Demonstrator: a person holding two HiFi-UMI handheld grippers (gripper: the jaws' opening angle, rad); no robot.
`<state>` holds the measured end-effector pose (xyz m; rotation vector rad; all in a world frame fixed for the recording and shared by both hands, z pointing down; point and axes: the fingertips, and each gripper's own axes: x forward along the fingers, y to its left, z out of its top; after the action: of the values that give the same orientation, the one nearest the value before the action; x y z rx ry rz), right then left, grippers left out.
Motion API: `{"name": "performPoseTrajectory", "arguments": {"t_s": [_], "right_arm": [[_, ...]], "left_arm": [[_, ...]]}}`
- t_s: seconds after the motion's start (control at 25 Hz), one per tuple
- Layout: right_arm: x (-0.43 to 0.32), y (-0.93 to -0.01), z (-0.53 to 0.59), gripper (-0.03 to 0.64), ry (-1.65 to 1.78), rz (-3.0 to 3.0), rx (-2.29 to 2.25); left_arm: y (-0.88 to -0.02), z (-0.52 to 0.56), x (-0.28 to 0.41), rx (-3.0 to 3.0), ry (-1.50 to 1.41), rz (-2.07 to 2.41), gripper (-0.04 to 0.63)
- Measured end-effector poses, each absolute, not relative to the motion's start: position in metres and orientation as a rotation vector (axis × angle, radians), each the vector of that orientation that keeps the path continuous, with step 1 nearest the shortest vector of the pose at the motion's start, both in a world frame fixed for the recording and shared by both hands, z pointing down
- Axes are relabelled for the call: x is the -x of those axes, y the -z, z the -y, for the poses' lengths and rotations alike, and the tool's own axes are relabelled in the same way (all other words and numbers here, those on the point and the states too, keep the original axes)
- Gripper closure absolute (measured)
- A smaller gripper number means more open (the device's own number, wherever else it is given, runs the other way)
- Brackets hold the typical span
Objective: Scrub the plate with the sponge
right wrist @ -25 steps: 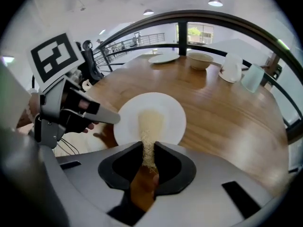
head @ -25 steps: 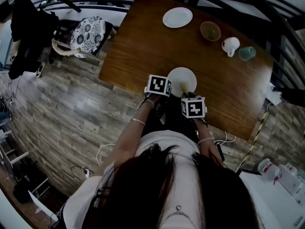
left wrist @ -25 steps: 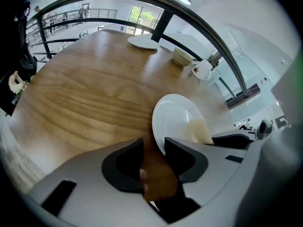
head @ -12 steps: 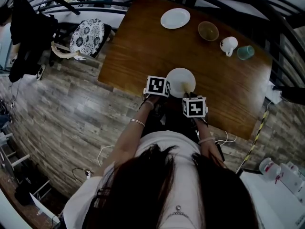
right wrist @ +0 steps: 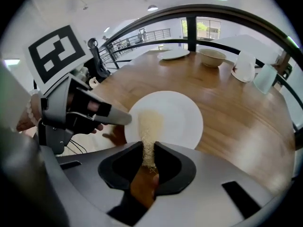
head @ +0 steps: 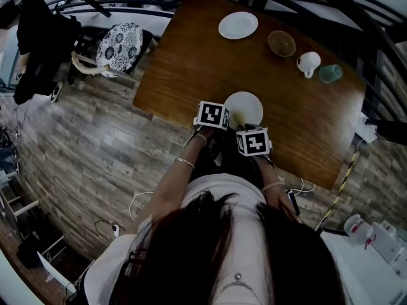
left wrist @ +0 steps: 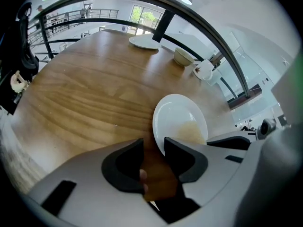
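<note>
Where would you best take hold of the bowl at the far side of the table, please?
Probably the near rim of the bowl, from above, pinching the wall inside and out: it stands upright, mouth open, with the mug close on its right.

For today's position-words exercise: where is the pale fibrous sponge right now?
In the right gripper view, the pale fibrous sponge sits pinched in the right gripper's jaws, lying on the round white plate's left half.

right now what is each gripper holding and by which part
Right gripper pinches the sponge by its near end. Left gripper clamps nothing: its jaws stand apart at the rim of the plate.
</note>
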<state>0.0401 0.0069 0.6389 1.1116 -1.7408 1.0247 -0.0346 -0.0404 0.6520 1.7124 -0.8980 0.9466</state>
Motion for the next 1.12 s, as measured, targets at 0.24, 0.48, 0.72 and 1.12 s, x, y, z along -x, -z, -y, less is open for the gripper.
{"name": "performPoseTrajectory", "arguments": {"t_s": [0.24,0.48,0.72,1.12], "right_arm": [[-0.098,-0.638,0.001,0.526,-1.074,1.634,-1.276],[-0.109,-0.633,0.007,0.526,-1.033,1.6,-1.313],[-0.071,-0.64,0.006,0.526,-1.034,1.665,-1.19],[-0.024,-0.642,0.009,0.526,-1.041,1.783,-1.016]], "left_arm": [[-0.652,0.04,0.035,-1.705,-0.947,0.891,0.449],[-0.652,0.041,0.035,-1.705,-0.96,0.888,0.449],[-0.652,0.041,0.034,-1.692,-0.963,0.898,0.449],[-0.653,0.041,0.035,-1.685,-0.975,0.917,0.449]]}}
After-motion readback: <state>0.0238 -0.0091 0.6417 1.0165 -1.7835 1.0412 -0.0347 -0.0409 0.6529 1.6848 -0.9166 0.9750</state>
